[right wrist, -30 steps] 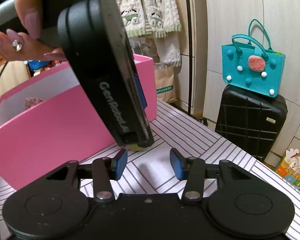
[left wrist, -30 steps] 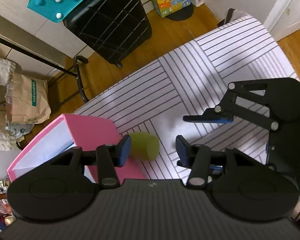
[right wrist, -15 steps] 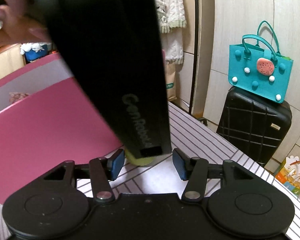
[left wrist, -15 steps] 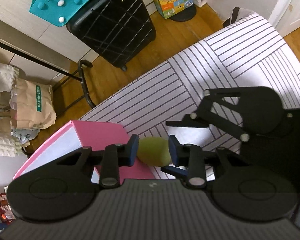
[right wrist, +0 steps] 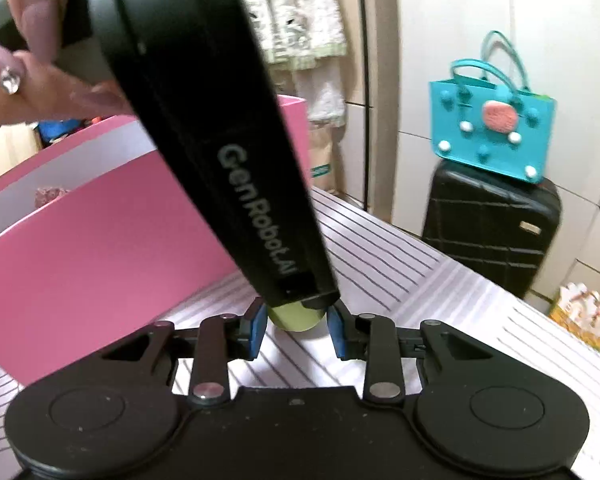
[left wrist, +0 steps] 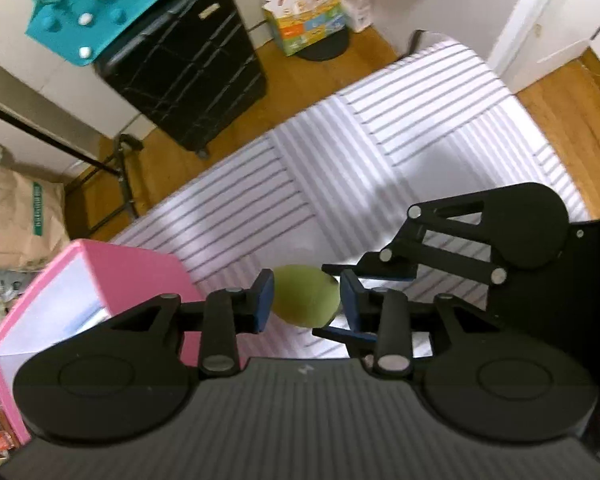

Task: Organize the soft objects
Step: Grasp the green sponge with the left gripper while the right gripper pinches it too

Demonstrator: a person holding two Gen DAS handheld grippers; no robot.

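Note:
A soft yellow-green ball (left wrist: 304,296) rests on the striped table cover (left wrist: 340,160) beside an open pink box (left wrist: 140,276). My left gripper (left wrist: 306,300) points steeply down and is shut on the ball, a blue pad on each side. From the right, my right gripper (left wrist: 320,300) reaches in. Its jaws are closing with the ball (right wrist: 296,320) between them, and a thin gap shows at each pad. In the right wrist view the left gripper (right wrist: 300,308) slants down from the top left, held by a hand (right wrist: 32,80). The pink box (right wrist: 100,248) holds a small pinkish item (right wrist: 50,196).
A black suitcase (left wrist: 180,72) with a teal bag (left wrist: 96,4) on top stands on the wooden floor beyond the table. A brown paper bag (left wrist: 24,224) and a black rack leg (left wrist: 126,176) are at the left. A colourful gift bag (left wrist: 308,24) sits by the far wall.
My left gripper has shut on the green ball. My right gripper has moved in around the ball and its jaws have narrowed.

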